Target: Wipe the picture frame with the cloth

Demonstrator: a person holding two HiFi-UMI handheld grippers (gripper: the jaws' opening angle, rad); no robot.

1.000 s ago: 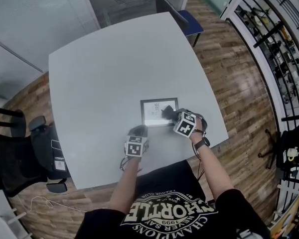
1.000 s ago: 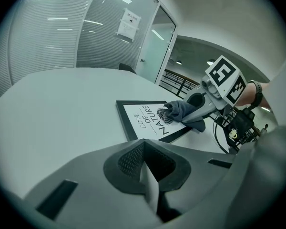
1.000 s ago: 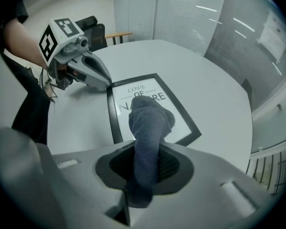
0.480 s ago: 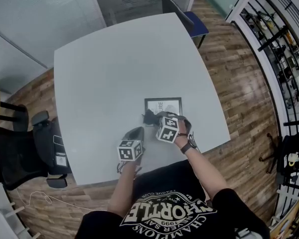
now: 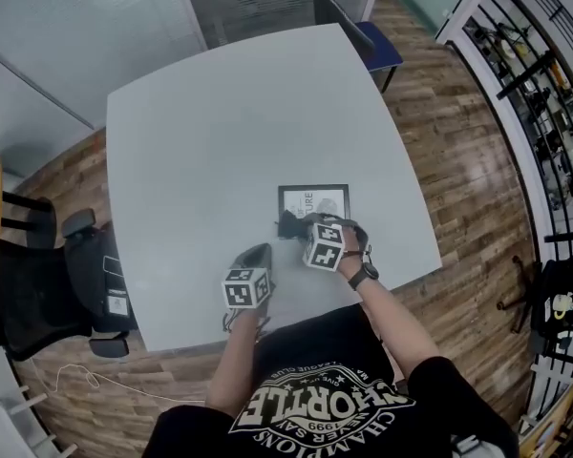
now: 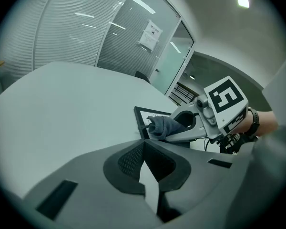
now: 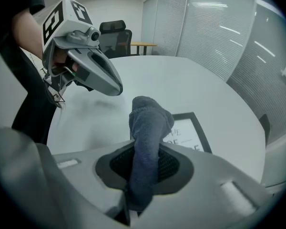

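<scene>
1. The picture frame (image 5: 313, 200) lies flat on the white table (image 5: 220, 132), on the side near the person, with a dark border around a pale sheet that carries some print
2. The right gripper (image 7: 144, 163) has its jaws clamped on the grey cloth (image 7: 148, 123); the cloth stands out of the jaws as a thick folded bunch
3. In the head view the bunch of cloth is at the near-left corner of the frame, at its edge; if the cloth really presses on the frame, I cannot tell
4. The left gripper (image 6: 144, 146) has its jaws together and nothing is between them
5. The left gripper is over the bare table, to the left of the frame and nearer to the person, apart from the frame and pointing toward it
6. A black office chair (image 5: 38, 294) stands on the wooden floor at the left of the table, and a blue chair (image 5: 363, 38) at the far side
</scene>
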